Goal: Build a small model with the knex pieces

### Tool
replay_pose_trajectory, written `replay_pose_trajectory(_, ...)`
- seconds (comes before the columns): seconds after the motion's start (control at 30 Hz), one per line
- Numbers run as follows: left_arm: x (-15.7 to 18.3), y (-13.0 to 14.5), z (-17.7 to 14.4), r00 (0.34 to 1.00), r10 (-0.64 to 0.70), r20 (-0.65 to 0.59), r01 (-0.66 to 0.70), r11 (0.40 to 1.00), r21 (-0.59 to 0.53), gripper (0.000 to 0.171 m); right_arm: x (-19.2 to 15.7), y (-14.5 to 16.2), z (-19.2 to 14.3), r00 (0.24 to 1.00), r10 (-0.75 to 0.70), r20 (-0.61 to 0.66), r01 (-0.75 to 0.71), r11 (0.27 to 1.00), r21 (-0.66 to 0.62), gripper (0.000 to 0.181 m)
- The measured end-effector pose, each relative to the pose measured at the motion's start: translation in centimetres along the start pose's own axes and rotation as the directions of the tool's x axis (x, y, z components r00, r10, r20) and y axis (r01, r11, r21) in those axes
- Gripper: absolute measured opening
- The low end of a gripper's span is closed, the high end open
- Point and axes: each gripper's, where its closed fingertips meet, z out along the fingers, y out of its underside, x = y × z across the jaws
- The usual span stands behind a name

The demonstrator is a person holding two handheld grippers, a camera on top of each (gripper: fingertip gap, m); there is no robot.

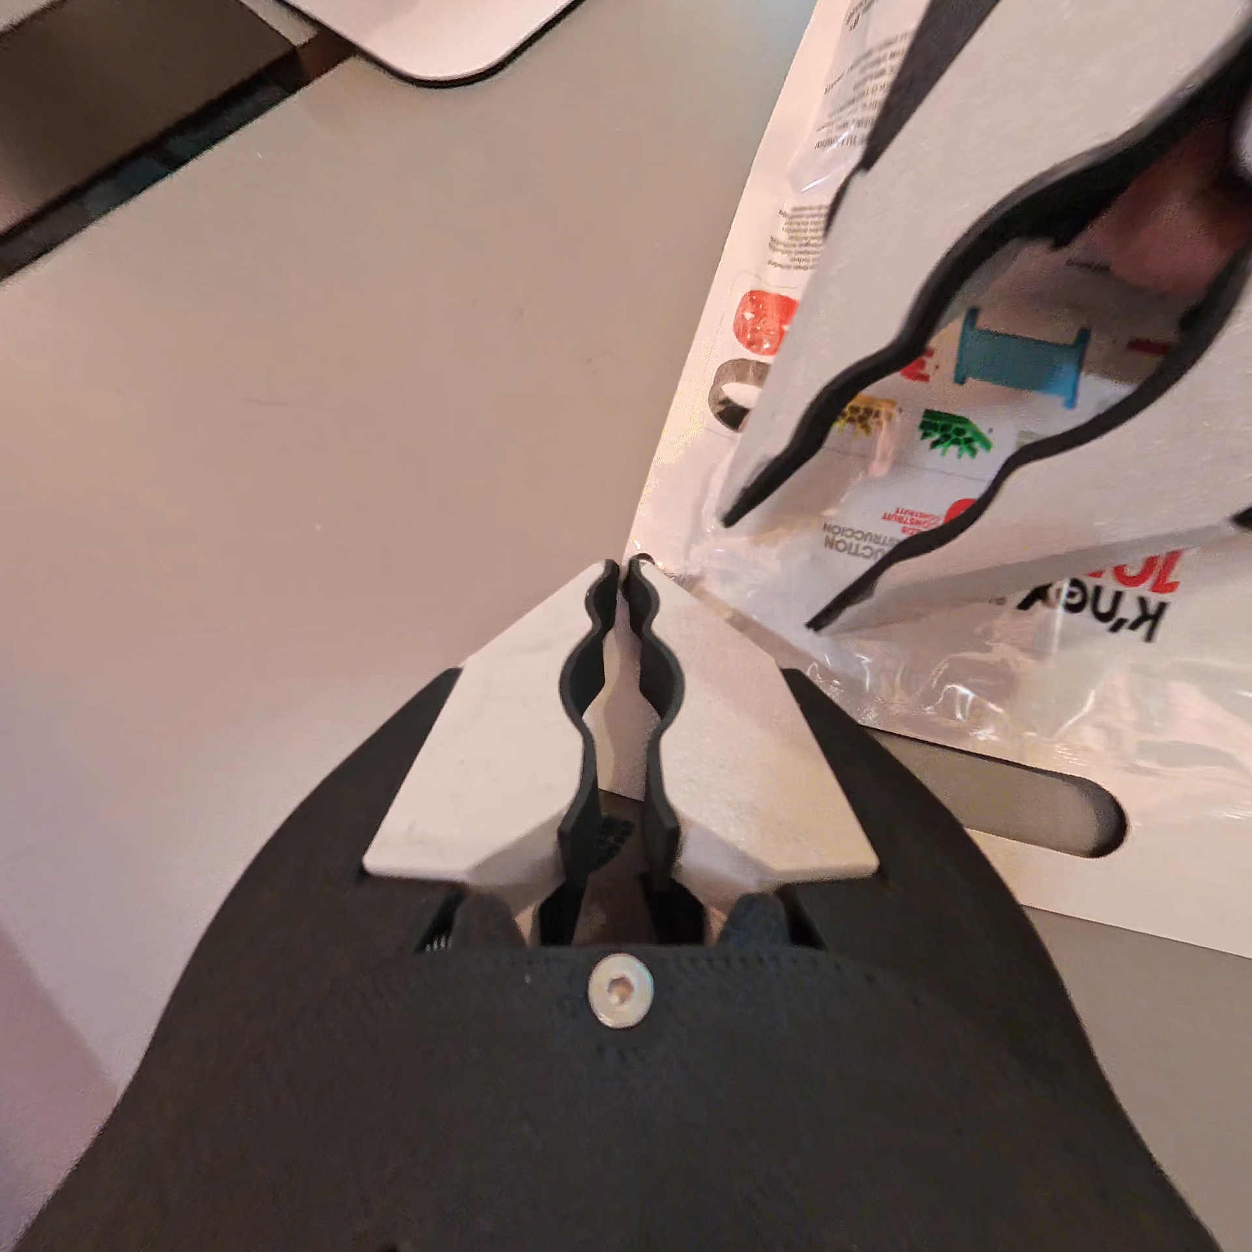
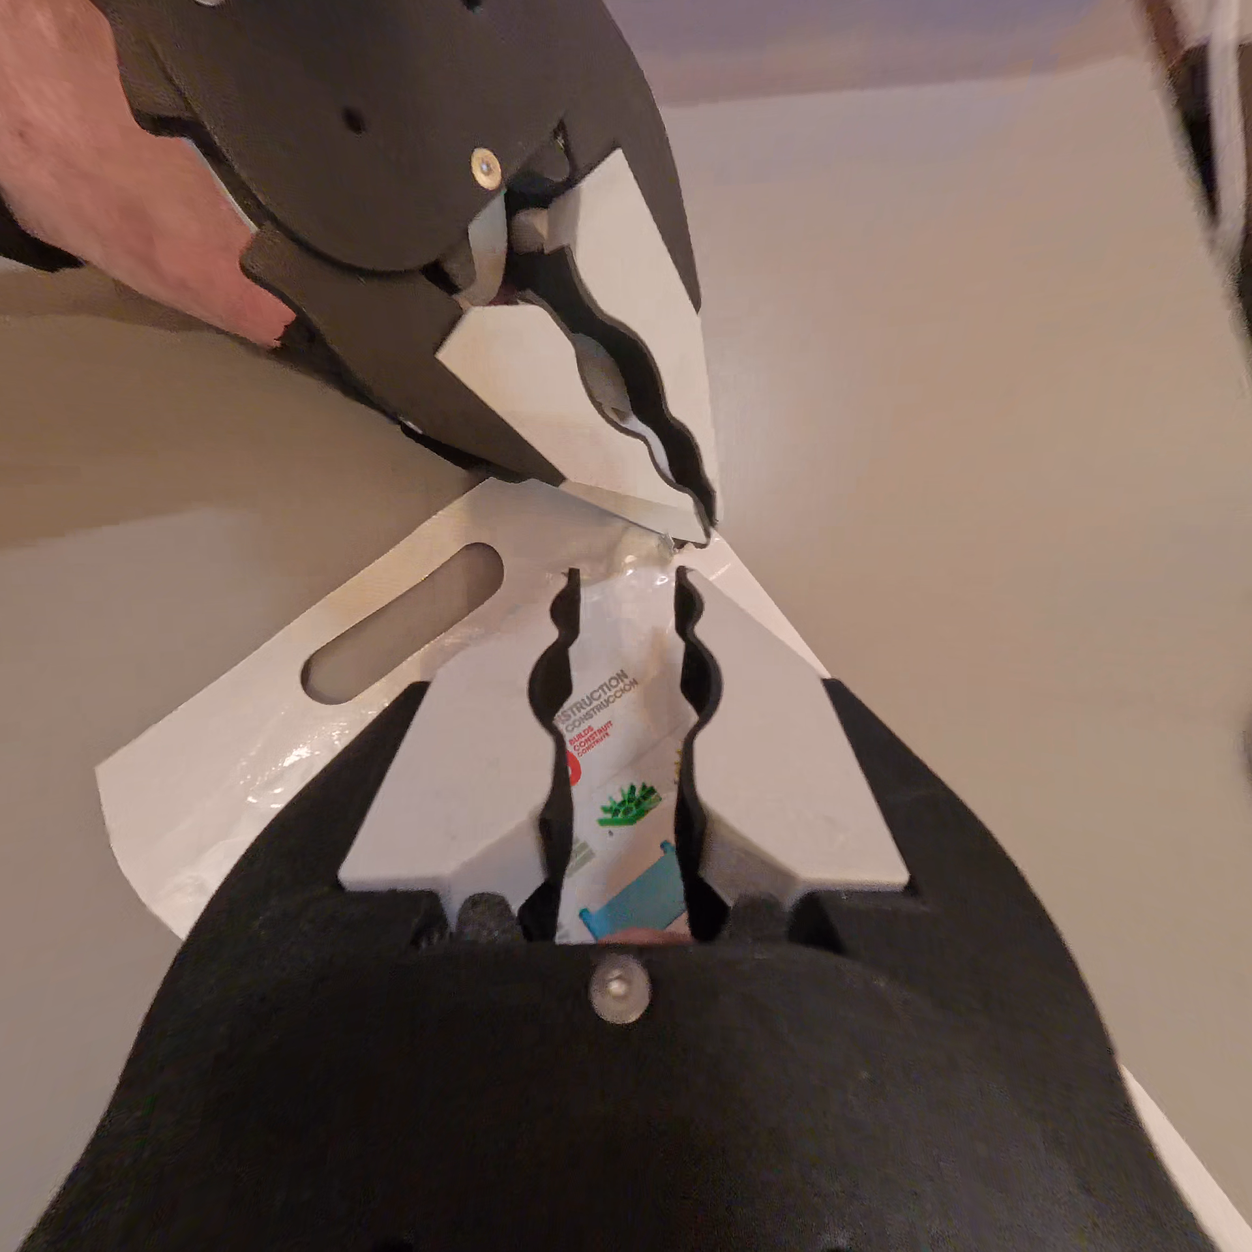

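Left gripper (image 1: 622, 569): fingertips pinched together on the corner of the white plastic bag with coloured toy pictures (image 1: 799, 135).
Right gripper (image 2: 624, 576): jaws apart, poised over the bag (image 2: 223, 765), just beside the left gripper (image 2: 704, 518).
Bag: flat on the beige tabletop (image 1: 372, 406).

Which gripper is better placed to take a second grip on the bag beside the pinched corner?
Right, probably: the right gripper is open over the bag, its tips close to that corner, while the left gripper is shut on the corner itself.
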Motion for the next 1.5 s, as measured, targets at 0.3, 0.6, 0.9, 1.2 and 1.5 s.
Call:
replay_pose_trajectory(0.3, 0.2, 0.0, 0.0, 0.996, -0.051, -0.066, 0.051, 0.999, -0.002, 0.002, 1.6, 0.2, 2.5, 0.995, -0.003, 0.104, 0.018, 0.989, -0.145, 0.013)
replay_pose_trajectory(0.6, 0.1, 0.0, 0.0, 0.998, -0.034, -0.050, 0.034, 0.999, -0.001, 0.002, 1.3, 0.6, 2.7, 0.989, 0.006, 0.145, 0.009, 0.995, -0.101, 0.000)
replay_pose_trajectory(0.9, 0.2, 0.1, 0.1, 0.998, 0.059, 0.019, -0.059, 0.998, -0.003, 0.000, 0.8, 0.4, 2.3, 0.979, 0.022, 0.205, -0.012, 0.999, -0.051, 0.000)
replay_pose_trajectory(1.2, 0.2, 0.0, 0.3, 0.990, 0.121, 0.076, -0.120, 0.993, -0.011, 0.000, -1.1, 0.6, 1.6, 0.973, -0.080, 0.216, 0.084, 0.996, -0.011, 0.000)
replay_pose_trajectory(1.5, -0.3, -0.3, 0.5, 1.000, -0.021, 0.008, 0.021, 1.000, -0.005, 0.001, 0.3, -1.0, -0.4, 0.989, 0.070, 0.129, -0.083, 0.992, 0.097, 0.000)
